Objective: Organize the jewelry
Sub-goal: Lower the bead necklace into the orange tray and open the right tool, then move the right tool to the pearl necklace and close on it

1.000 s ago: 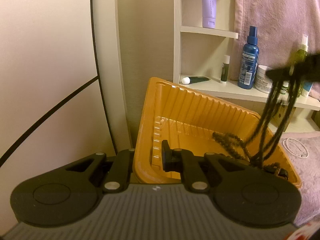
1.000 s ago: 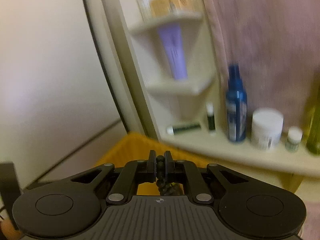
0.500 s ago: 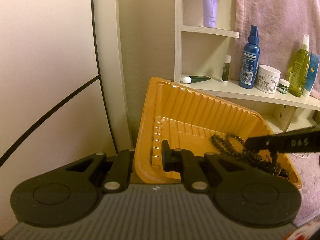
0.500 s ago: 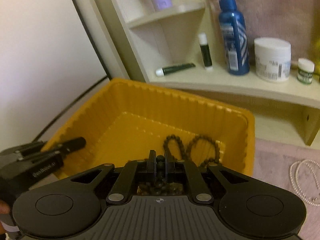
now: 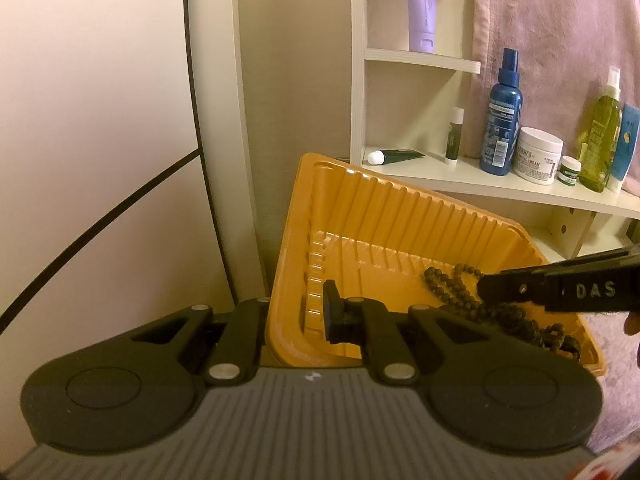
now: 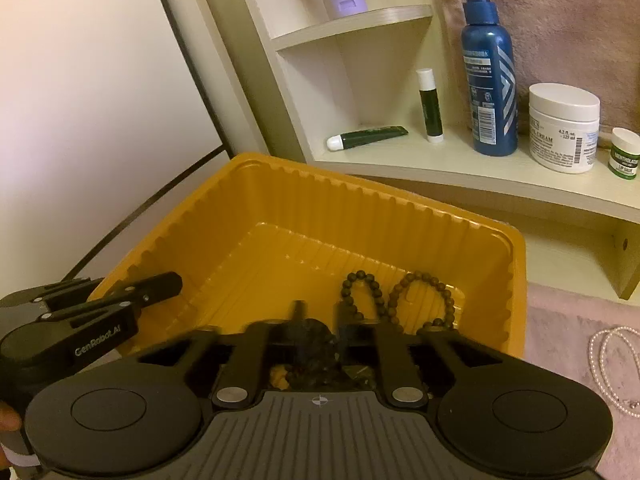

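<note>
The left gripper clamps the near left wall of the orange tray, one finger inside, one outside. The dark bead necklace lies coiled on the tray floor toward its right side, under the right gripper, whose fingers stand apart above the beads. Farther right, a pearl strand rests on the pink cloth.

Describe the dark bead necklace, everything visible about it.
The dark bead necklace is a string of small round brown-black beads, matte like wood. It lies slack on the floor of the orange tray, two loops fanned toward the shelf side, the rest heaped under the right gripper, whose fingers are spread around the heap. Any clasp is hidden.
</note>
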